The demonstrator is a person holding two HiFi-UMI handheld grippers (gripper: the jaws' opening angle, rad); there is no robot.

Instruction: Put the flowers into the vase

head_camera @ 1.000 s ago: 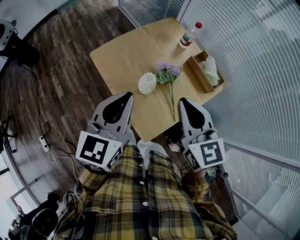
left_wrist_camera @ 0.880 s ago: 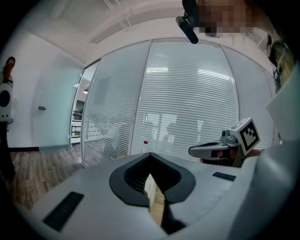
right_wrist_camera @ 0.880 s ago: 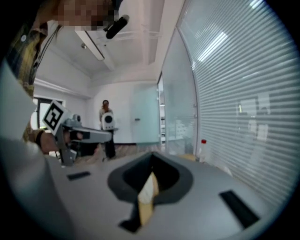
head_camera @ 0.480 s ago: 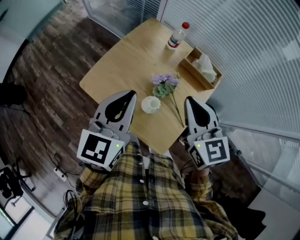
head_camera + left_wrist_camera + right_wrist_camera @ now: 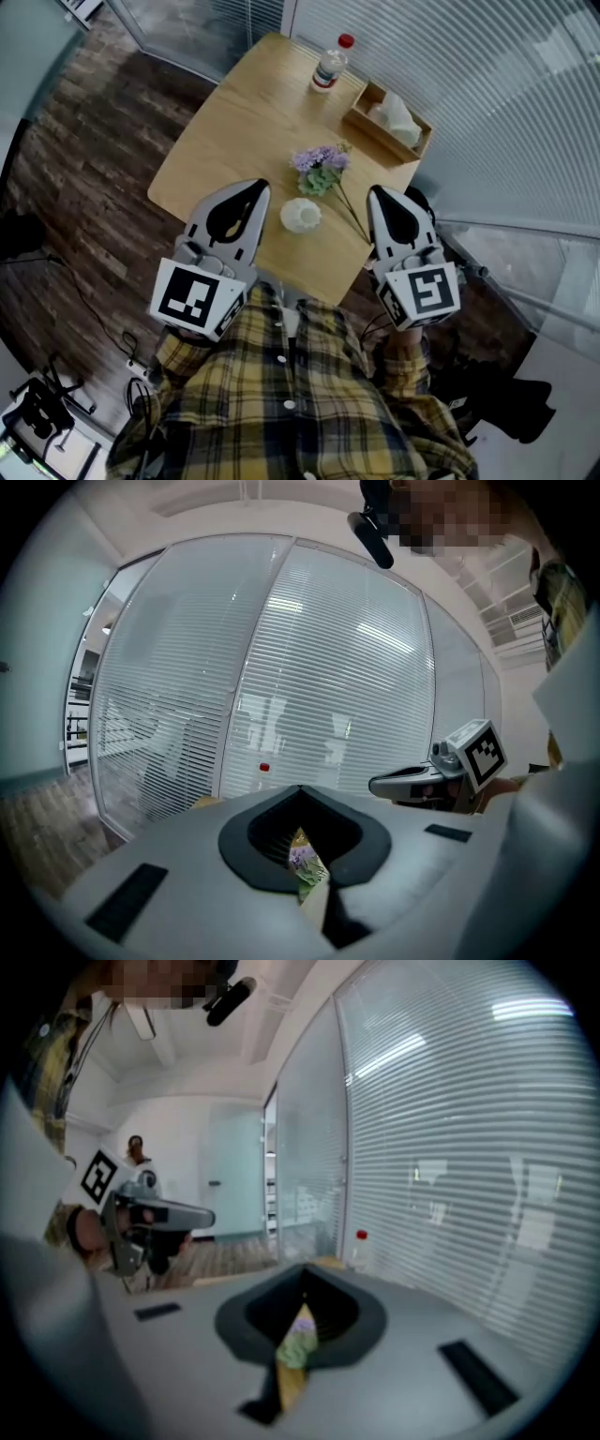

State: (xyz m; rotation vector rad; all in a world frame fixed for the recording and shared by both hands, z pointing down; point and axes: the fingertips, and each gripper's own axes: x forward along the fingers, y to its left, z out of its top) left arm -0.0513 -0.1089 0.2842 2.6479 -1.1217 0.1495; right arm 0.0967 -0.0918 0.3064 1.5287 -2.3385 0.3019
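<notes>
A white vase (image 5: 300,216) stands near the front edge of the wooden table (image 5: 216,141). Just behind it lies a bunch of purple flowers (image 5: 317,165) with green leaves, its stem running toward the table's right edge. My left gripper (image 5: 249,191) hangs left of the vase, shut and holding nothing. My right gripper (image 5: 382,196) hangs beside the table's right edge near the stem's end, also shut and holding nothing. In the left gripper view the closed jaws (image 5: 300,795) show a sliver of the flowers (image 5: 302,861) through their notch. The right gripper view (image 5: 302,1275) shows the same flowers (image 5: 298,1342).
A plastic bottle (image 5: 328,66) with a red cap stands at the table's far corner. A wooden tray (image 5: 417,141) with white tissue sits along the far right edge. Glass walls with blinds enclose the right side. Dark wood floor and cables lie to the left.
Both grippers have come forward toward the table; the vase now sits between their tips instead of beyond them. The view has swung, so the table appears turned. Nothing was grasped.
</notes>
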